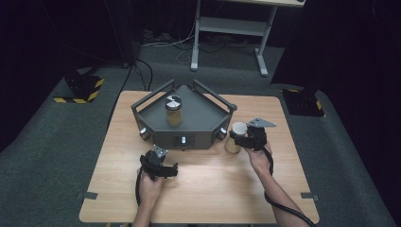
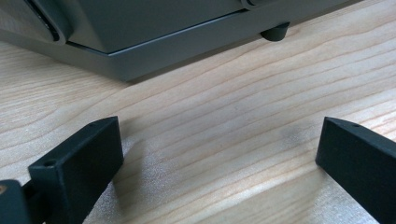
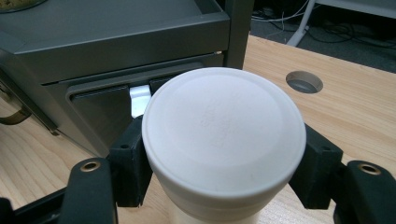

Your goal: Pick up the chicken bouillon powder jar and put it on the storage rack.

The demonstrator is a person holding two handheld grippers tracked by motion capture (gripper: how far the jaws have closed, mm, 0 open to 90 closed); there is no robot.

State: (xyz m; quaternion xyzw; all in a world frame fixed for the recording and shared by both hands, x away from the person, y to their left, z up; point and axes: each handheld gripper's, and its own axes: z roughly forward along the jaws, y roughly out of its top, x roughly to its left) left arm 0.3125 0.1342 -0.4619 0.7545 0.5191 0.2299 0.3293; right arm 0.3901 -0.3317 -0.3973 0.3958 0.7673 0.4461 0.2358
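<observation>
The right gripper (image 3: 224,154) is clamping a white-lidded jar (image 3: 224,135), its jaws pressing in just under the lid from both sides. The jar is standing on the worktop (image 1: 213,184) just beside the grey tray unit's (image 1: 189,118) right front corner. The left gripper (image 2: 219,158) is hovering spread wide, holding nothing, near the unit's front.

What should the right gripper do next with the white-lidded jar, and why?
Probably lift it straight up. The right gripper is shut on the jar, which stands on the table beside the grey stand; the left gripper is open, apart.
</observation>
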